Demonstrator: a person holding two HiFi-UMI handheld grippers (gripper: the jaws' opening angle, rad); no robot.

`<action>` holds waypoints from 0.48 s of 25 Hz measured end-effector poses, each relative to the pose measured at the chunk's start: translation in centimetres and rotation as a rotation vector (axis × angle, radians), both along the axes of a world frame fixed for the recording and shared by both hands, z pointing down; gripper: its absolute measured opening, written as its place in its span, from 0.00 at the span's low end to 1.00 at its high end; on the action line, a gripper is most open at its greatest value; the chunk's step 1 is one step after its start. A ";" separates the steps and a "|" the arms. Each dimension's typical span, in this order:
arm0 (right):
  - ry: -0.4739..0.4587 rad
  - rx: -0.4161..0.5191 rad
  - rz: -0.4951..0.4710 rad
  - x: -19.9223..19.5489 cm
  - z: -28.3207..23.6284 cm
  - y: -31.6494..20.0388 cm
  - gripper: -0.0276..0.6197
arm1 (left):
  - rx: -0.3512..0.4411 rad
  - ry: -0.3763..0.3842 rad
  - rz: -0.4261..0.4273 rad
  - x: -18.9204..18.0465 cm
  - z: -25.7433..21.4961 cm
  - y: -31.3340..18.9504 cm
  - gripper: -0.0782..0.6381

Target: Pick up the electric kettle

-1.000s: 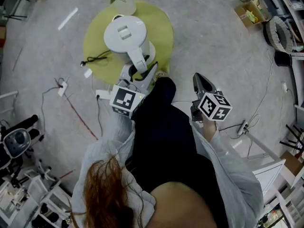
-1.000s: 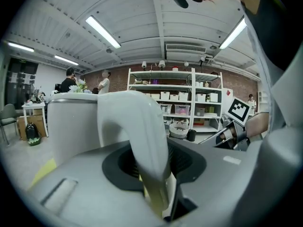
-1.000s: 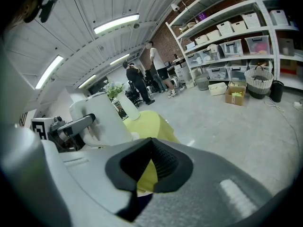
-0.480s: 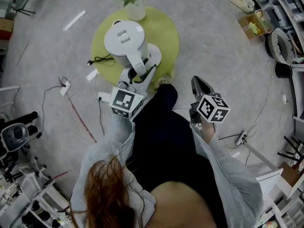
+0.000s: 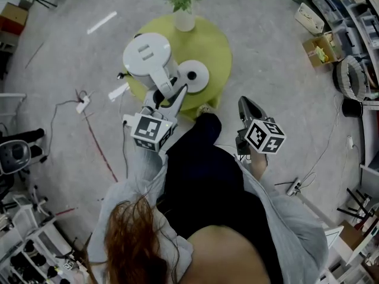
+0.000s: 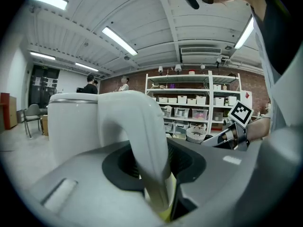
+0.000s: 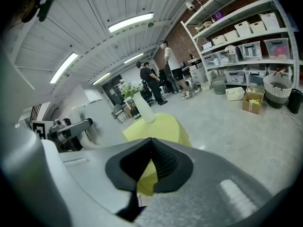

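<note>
White kettle [image 5: 148, 55] handle clamped in left gripper [image 5: 170, 95] fingers (underside hidden); right gripper [image 5: 247, 103] fingers closed, empty.

Flower vase [image 5: 184, 18] on round green table [image 5: 218, 46]; floor cables [image 5: 89, 120]

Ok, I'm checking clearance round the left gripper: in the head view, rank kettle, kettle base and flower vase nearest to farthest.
1. Kettle, its handle in the left gripper.
2. Kettle base, just right, on the table.
3. Flower vase, at its far edge.
</note>
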State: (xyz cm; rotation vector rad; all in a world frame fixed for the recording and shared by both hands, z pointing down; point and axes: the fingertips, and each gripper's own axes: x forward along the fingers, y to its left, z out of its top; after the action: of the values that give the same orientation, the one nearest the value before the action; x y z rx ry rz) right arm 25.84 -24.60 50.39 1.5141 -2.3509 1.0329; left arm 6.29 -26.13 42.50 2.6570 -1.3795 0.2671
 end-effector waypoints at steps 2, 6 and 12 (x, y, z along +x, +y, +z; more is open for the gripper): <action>0.001 0.006 -0.024 -0.7 -0.3 -0.5 0.05 | -0.016 0.001 -0.044 -1.3 -0.4 0.1 0.31; 0.014 0.021 -0.086 -2.2 -0.9 -1.8 0.05 | -0.016 0.007 -0.125 -3.9 -0.2 0.4 0.31; 0.070 0.069 -0.209 -5.1 -1.7 -4.0 0.05 | -0.022 0.015 -0.251 -7.6 -0.2 1.4 0.31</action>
State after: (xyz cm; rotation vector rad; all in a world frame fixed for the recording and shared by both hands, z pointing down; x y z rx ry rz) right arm 20.74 -28.65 48.66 1.2696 -2.4544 0.8455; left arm -1.29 -24.71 42.27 2.4293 -1.6727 0.2313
